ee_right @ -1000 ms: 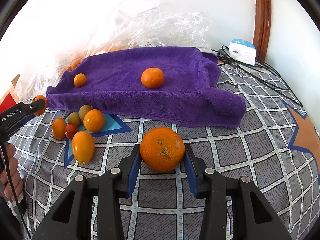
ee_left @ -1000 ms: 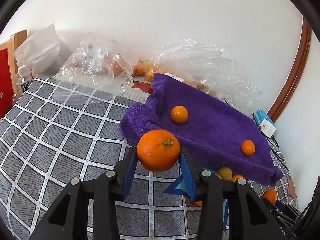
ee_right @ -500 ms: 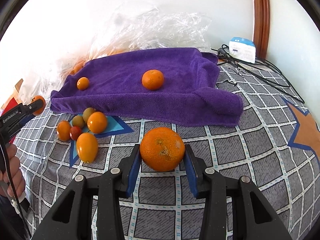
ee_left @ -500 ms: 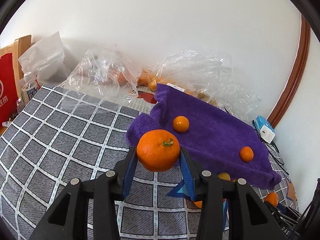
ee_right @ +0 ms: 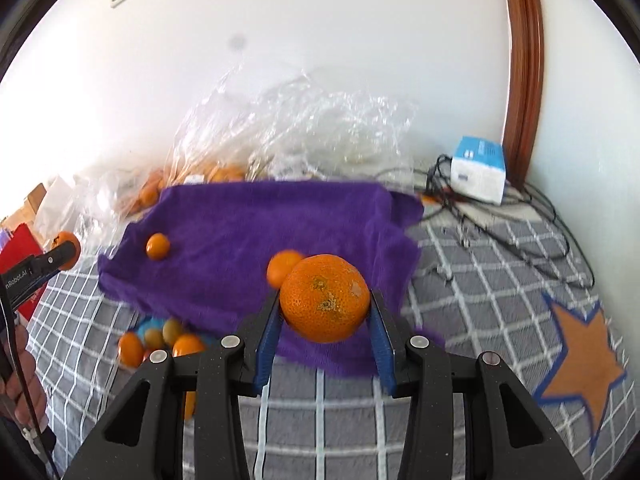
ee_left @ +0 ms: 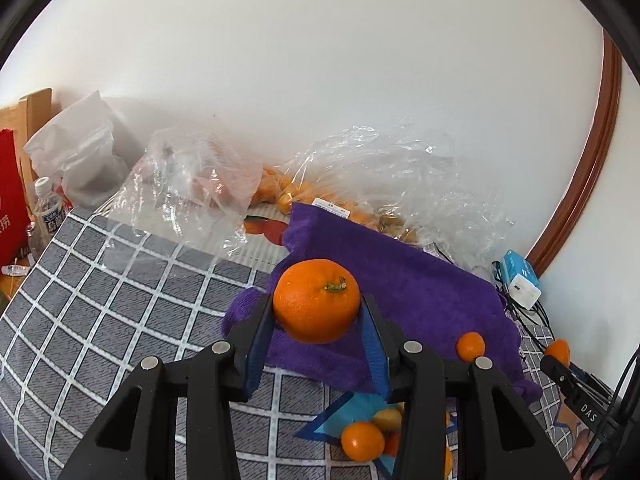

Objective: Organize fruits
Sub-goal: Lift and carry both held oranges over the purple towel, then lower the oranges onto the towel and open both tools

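Observation:
My left gripper (ee_left: 317, 322) is shut on a large orange (ee_left: 317, 300) and holds it in the air over the near edge of the purple towel (ee_left: 420, 296). My right gripper (ee_right: 324, 320) is shut on another large orange (ee_right: 324, 298), also raised before the purple towel (ee_right: 248, 224). Two small oranges (ee_right: 157, 246) (ee_right: 280, 266) lie on the towel. A cluster of small fruits (ee_right: 160, 340) lies on the checked cloth in front of the towel; it also shows in the left wrist view (ee_left: 372, 436).
Clear plastic bags with more fruit (ee_left: 312, 196) lie behind the towel against the wall. A blue-white box with cables (ee_right: 478, 176) sits at the right. A water bottle (ee_left: 48, 208) and a red bag (ee_left: 10, 200) stand at the far left.
Both grippers have risen and tilted up with their oranges, moving closer over the towel's near edge. The right view is now motion-blurred.

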Motion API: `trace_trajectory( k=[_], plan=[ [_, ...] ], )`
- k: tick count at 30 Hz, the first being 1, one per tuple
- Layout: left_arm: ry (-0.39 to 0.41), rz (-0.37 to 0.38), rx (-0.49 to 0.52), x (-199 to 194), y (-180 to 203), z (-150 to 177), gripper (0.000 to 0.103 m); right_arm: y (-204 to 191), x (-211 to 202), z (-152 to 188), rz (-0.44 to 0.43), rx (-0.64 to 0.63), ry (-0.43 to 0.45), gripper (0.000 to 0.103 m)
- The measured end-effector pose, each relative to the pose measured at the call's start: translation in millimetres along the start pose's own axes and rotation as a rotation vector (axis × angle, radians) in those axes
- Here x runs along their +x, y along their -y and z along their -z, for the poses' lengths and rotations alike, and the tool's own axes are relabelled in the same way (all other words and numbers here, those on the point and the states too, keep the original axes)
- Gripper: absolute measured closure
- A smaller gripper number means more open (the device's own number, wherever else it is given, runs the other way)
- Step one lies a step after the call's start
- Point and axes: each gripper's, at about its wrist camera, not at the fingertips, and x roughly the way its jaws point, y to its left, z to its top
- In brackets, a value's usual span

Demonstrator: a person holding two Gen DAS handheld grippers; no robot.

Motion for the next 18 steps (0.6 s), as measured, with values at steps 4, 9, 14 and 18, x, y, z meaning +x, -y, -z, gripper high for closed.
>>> trace_trajectory(
  k=[4, 9, 14, 18],
  plan=[
    [-0.004, -0.011, 0.02, 23.3, 13.8, -6.9, 0.063, -0.6, 14.9, -32.6, 0.004, -0.007, 0.028, 0.061],
    [-0.034, -0.019, 0.005, 53.9, 14.4, 1.7, 0.063, 1.4, 48.6, -44.6, 0.016, -0.01, 0.021, 0.061],
    [-0.066, -0.026, 0.027, 69.3, 12.7, 12.0, 0.063, 9.6, 80.0, -24.4, 0.014, 0.02, -0.037, 0.061],
    [-0.075, -0.044, 0.048, 74.6, 12.9, 15.6, 0.063, 7.8, 91.0, -18.2, 0.019, -0.005, -0.059, 0.061]
  ],
)
